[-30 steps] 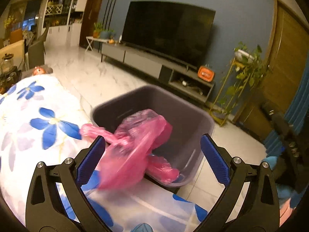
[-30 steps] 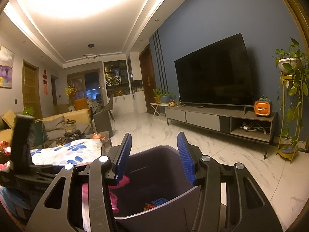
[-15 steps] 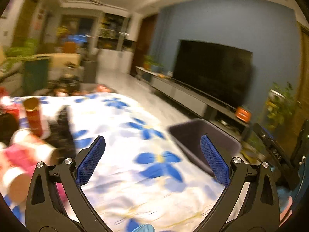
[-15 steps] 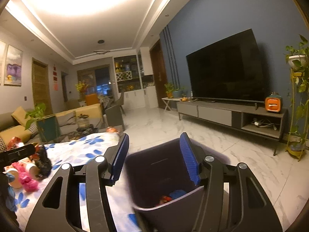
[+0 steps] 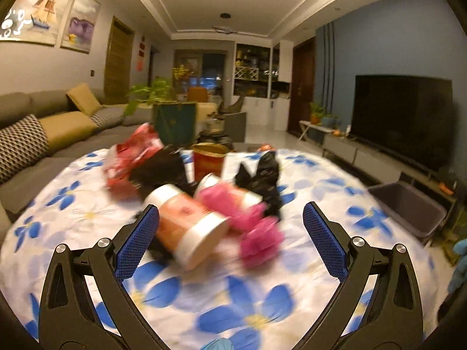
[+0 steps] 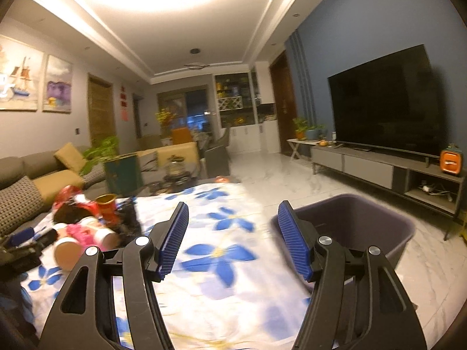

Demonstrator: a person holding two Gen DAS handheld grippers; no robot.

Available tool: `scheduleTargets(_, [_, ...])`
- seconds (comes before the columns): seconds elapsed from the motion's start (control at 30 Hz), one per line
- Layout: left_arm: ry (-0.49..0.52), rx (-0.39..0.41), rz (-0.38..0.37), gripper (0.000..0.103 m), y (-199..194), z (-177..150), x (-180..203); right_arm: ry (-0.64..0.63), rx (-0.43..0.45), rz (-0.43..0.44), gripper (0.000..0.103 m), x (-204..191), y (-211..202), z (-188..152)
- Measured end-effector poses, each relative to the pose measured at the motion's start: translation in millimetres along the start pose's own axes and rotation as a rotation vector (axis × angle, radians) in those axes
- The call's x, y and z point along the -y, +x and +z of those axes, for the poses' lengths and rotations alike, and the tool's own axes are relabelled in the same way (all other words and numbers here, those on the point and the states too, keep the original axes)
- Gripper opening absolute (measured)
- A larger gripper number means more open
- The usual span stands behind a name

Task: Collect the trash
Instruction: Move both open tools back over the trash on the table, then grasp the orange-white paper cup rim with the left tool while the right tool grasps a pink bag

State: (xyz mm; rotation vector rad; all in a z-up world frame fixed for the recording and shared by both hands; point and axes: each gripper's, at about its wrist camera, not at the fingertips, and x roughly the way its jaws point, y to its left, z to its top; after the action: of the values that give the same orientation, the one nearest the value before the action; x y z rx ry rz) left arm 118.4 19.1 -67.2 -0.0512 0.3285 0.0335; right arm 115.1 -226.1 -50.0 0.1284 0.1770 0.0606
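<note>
Room: living room at night, sofa [image 5: 43, 122] along the left wall, television [image 5: 400, 116] on the blue wall at right.
Tabletop [image 5: 73, 204]: covered by a white cloth with blue flowers.
Trash pile: left of centre on the cloth; red wrapper [image 5: 128, 157], black bag [image 5: 163, 169], red-and-gold cup [image 5: 208, 162] upright behind, orange-and-white tub [image 5: 189, 227] on its side, pink plastic [image 5: 256, 230], all blurred.
Left claw [image 5: 230, 236]: spread wide, empty, pointing at the tub and pink plastic.
Right claw [image 6: 233, 239]: spread, empty, above the cloth near the bin.
Bin [image 6: 359, 227]: dark grey, on the floor just beside the tabletop's right edge.
</note>
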Motion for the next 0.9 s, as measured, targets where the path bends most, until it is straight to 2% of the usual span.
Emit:
scheduleTargets(0.13, [0.0, -0.027, 0.016, 0.094, 2.9, -8.4, -18.2, -0.014, -0.018, 0.055, 0.063, -28.6, 0.7, -4.8])
scheduleTargets(0.23, [-0.007, -0.047, 0.027, 0.086, 8.3, -11.2, -27.6, -0.026, -0.028, 0.089, 0.063, -45.5, 0.5, -8.1])
scheduleTargets(0.3, [-0.013, -0.078, 0.026, 0.077, 15.3, -14.1, -31.6, -0.03, -0.038, 0.112, 0.063, -56.8, 1.5, -10.8])
scheduleTargets(0.53, [-0.02, -0.141, 0.033, 0.063, 33.9, -19.9, -38.4, -0.044, -0.071, 0.17, 0.063, -82.1, 3.8, -17.7])
scheduleTargets(0.67, [-0.031, -0.177, 0.032, 0.044, 41.6, -21.5, -42.4, -0.058, -0.085, 0.199, 0.063, -95.2, 7.4, -19.6])
scheduleTargets(0.9, [-0.057, -0.19, 0.031, 0.011, 43.7, -21.9, -51.7, -0.08, -0.125, 0.254, 0.063, -121.2, 20.8, -28.4])
